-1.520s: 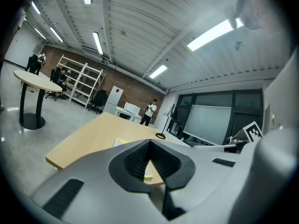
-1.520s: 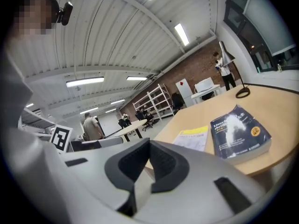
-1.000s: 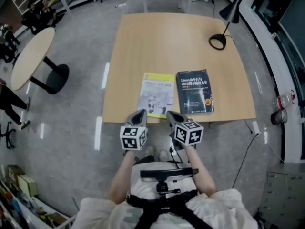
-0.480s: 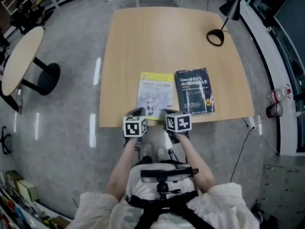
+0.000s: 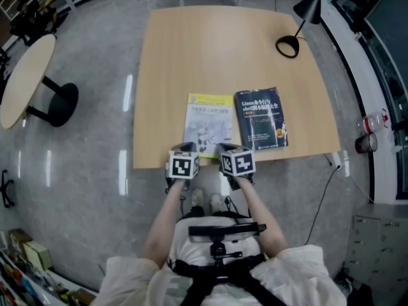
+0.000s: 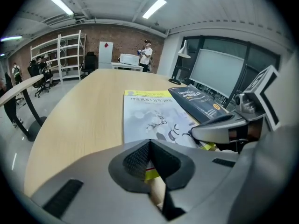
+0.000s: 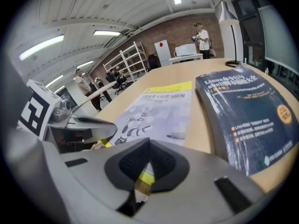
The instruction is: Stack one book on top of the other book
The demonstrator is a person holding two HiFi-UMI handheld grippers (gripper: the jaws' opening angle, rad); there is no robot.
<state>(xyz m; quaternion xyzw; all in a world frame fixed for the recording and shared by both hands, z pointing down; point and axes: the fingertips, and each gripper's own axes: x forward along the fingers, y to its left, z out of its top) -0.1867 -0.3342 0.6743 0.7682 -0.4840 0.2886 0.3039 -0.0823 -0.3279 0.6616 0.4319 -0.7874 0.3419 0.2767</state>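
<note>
Two books lie side by side near the front edge of the wooden table (image 5: pixel 191 50). The white book with yellow bands (image 5: pixel 209 123) is on the left, and the thicker dark blue book (image 5: pixel 261 118) touches its right side. My left gripper (image 5: pixel 185 148) and right gripper (image 5: pixel 224 148) sit close together at the white book's near edge. Both are shut with nothing between the jaws. In the left gripper view the shut jaws point over the white book (image 6: pixel 152 113), with the dark book (image 6: pixel 201 101) beyond. The right gripper view shows the white book (image 7: pixel 159 108) and the dark book (image 7: pixel 247 111).
A black desk lamp (image 5: pixel 298 23) stands at the table's far right corner. A round side table (image 5: pixel 27 78) is off to the left on the grey floor. A bottle (image 5: pixel 373 123) lies on a ledge at the right. People stand by shelves far behind.
Both grippers have come down and forward, from in front of the table to the white book's near edge. The books have not moved.
</note>
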